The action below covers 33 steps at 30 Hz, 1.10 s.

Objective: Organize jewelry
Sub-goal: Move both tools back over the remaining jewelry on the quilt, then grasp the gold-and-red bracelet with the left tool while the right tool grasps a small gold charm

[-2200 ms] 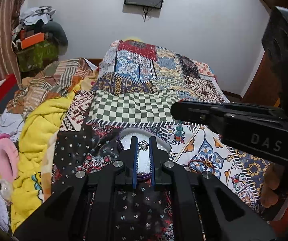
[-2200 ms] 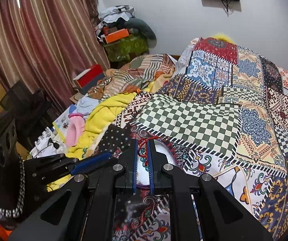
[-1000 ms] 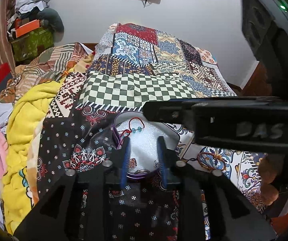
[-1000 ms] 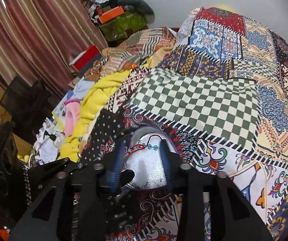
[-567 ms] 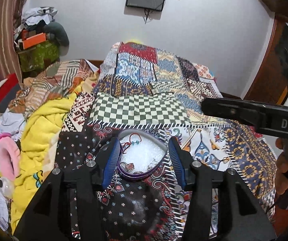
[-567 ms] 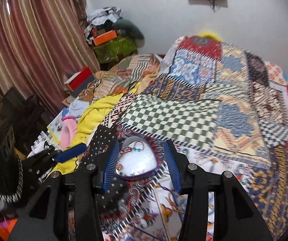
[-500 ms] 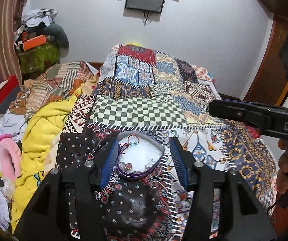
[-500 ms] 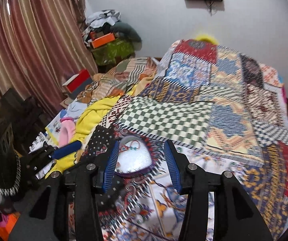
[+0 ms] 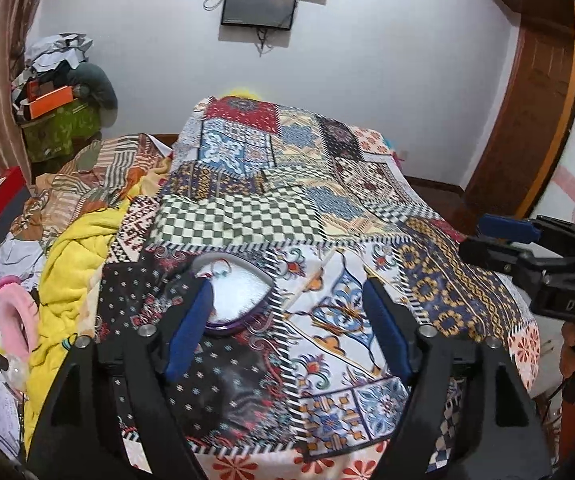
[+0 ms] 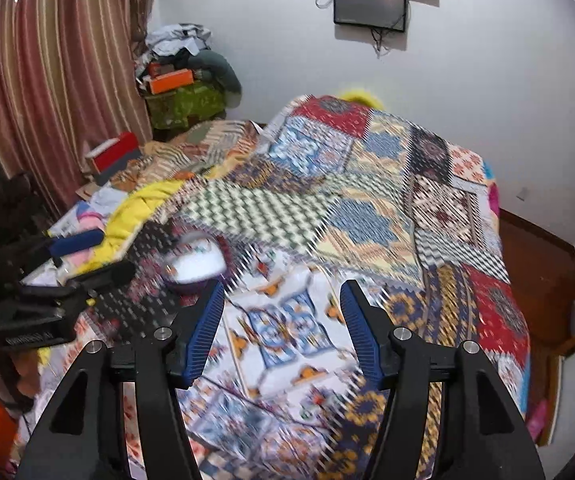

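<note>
A heart-shaped purple-rimmed tray with a white lining lies on the patchwork bedspread. A red cord bracelet with small beads rests at its far edge. My left gripper stands open above the bed, its left finger just in front of the tray and overlapping its near left rim in the view. Nothing is between its fingers. In the blurred right wrist view the tray lies up and left of my right gripper, which is open and holds nothing over the quilt.
A yellow blanket, a pink item and loose clothes cover the bed's left side. A red box and a pile of boxes stand by the curtain. A wooden door is at right. A wall screen hangs behind.
Both grippers were shut low over the tray, then opened and pulled back and up. The bracelet now lies in the tray. The right view swings right and is blurred.
</note>
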Each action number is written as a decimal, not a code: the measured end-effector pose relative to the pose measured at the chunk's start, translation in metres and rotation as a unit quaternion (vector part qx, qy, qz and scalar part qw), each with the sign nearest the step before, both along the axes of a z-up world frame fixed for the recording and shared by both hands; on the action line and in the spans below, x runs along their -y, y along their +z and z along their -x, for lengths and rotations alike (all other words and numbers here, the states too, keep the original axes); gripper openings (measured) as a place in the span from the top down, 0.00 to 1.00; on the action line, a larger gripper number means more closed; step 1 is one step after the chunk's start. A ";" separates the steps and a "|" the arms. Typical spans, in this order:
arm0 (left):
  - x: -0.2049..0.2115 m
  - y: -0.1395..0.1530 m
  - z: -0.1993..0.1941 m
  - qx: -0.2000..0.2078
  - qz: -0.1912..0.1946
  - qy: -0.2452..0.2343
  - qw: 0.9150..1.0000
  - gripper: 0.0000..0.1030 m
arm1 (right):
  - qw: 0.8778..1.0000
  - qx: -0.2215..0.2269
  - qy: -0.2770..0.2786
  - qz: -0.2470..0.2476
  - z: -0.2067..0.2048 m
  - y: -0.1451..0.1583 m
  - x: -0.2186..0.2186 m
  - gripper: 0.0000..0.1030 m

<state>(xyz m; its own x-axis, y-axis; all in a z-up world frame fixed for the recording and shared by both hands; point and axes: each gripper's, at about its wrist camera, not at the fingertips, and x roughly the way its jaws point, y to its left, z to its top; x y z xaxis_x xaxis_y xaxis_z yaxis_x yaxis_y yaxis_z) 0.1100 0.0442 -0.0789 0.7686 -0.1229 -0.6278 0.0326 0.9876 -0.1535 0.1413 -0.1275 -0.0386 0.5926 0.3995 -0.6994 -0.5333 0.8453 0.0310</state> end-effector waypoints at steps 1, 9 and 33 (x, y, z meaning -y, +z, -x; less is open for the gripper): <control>0.004 -0.001 0.001 -0.003 0.000 -0.005 1.000 0.21 | 1.000 -0.003 -0.002 0.004 0.002 -0.003 0.003 0.45; 0.030 -0.026 0.001 -0.040 -0.005 -0.041 0.998 0.19 | 0.998 -0.049 -0.014 0.033 0.016 -0.042 0.027 0.45; 0.033 -0.090 0.001 -0.120 0.000 -0.049 0.992 0.19 | 0.982 -0.187 0.000 0.033 0.022 -0.143 0.025 0.71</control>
<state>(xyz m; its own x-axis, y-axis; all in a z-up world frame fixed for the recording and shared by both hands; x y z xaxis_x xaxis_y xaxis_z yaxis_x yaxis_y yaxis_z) 0.1094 0.0111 -0.1684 0.5811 -0.1887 -0.7916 0.0906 0.9817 -0.1675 0.1191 -0.1527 -0.1813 0.2889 0.3463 -0.8925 -0.4958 0.8516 0.1700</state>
